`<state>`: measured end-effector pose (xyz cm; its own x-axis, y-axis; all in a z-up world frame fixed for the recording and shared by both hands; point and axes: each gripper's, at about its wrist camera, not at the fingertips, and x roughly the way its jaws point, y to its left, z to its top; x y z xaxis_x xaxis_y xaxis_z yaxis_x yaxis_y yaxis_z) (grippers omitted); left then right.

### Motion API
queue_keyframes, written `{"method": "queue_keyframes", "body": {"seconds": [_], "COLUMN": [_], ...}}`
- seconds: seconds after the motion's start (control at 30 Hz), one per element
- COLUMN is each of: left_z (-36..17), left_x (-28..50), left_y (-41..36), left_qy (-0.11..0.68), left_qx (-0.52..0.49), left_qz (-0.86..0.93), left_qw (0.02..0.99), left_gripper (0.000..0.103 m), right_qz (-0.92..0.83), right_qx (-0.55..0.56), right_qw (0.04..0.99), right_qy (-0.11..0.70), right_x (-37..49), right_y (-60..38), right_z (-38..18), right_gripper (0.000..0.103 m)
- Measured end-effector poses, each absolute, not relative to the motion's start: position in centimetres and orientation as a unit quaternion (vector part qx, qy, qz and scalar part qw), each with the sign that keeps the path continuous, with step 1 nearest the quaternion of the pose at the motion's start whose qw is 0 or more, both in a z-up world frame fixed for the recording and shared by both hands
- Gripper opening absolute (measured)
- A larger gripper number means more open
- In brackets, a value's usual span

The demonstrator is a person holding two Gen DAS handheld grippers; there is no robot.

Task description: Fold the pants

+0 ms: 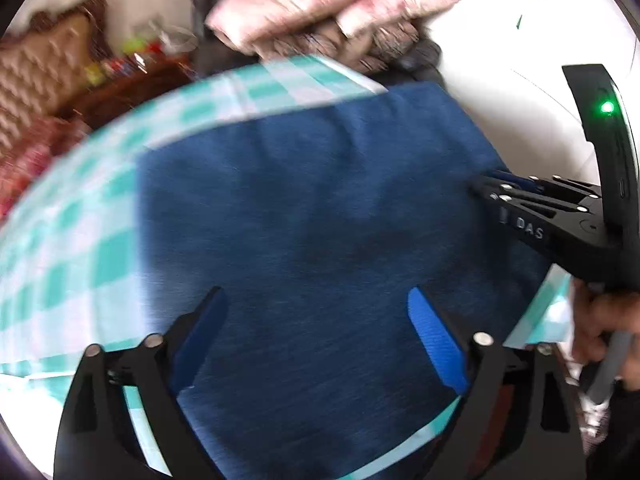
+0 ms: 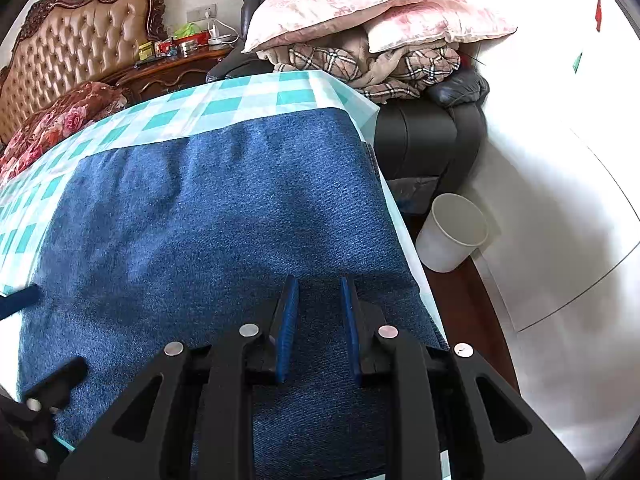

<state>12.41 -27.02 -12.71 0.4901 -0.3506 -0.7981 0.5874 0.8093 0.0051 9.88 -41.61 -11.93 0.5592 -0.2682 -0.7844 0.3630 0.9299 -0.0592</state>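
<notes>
Jaws of the left gripper stand wide apart above the blue pants; the right gripper is narrowly parted, gripping nothing. Motion blur smears the left view. Pants cover a teal checked tablecloth. A white bin stands on the floor beside.

One pair of blue denim pants spread ahead of two hand-held grippers, left gripper and right gripper. One teal-checked tablecloth beneath. Two pink pillows stacked beyond the fingertips; one white bin right of the right gripper; one tufted headboard far left.
</notes>
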Motion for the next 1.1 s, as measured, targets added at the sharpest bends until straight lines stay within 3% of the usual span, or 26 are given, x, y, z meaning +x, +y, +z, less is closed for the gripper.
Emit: {"method": "queue_keyframes", "body": {"seconds": [0.1,0.23,0.27,0.3,0.33,0.37,0.43,0.5,0.57,0.7,0.93,1.1], "left_z": [-11.4,-11.5,-11.8,-12.3,-12.6,-12.9,-13.8,-13.7,-13.1,-10.6,-12.7,-12.7], "left_x": [10.9,10.6,10.8,11.0,11.2,11.4,11.8,12.4,13.6,17.7,23.5,25.7], "left_y": [-25.6,-24.5,-24.3,-24.3,-24.5,-24.5,-24.0,-23.6,-23.7,-27.7,-37.1,-37.2], "left_qy": [0.355,0.352,0.367,0.383,0.393,0.401,0.419,0.426,0.429,0.405,0.418,0.408], "left_qx": [0.142,0.143,0.136,0.138,0.142,0.146,0.140,0.128,0.117,0.118,0.164,0.173], "left_qz": [-0.282,-0.314,-0.320,-0.315,-0.312,-0.310,-0.307,-0.305,-0.313,-0.369,-0.429,-0.398], "left_qw": [0.880,0.870,0.863,0.857,0.854,0.850,0.843,0.842,0.839,0.828,0.784,0.803], "left_gripper": [0.101,0.100,0.095,0.078,0.070,0.056,0.049,0.033,0.023,0.021,0.018,0.018], "right_qz": [-0.182,-0.156,-0.141,-0.131,-0.119,-0.114,-0.134,-0.136,-0.152,-0.170,-0.173,-0.166], "right_qx": [0.060,0.032,0.017,0.011,0.008,0.003,-0.014,-0.005,0.007,0.010,0.021,0.026], "right_qw": [0.878,0.905,0.908,0.907,0.905,0.898,0.880,0.884,0.881,0.879,0.878,0.879], "right_qy": [0.439,0.394,0.394,0.399,0.407,0.426,0.456,0.447,0.447,0.445,0.445,0.446], "right_x": [9.9,9.9,10.4,10.8,11.3,12.1,12.8,12.3,12.1,11.9,11.9,11.7], "right_y": [-41.7,-39.6,-38.8,-38.3,-38.1,-38.1,-38.6,-38.9,-39.2,-38.8,-39.3,-39.5], "right_z": [-11.5,-8.8,-8.5,-8.5,-8.8,-9.6,-11.6,-11.6,-11.5,-11.9,-12.1,-12.1], "right_gripper": [0.020,0.021,0.022,0.022,0.022,0.022,0.022,0.022,0.026,0.027,0.027,0.027]}}
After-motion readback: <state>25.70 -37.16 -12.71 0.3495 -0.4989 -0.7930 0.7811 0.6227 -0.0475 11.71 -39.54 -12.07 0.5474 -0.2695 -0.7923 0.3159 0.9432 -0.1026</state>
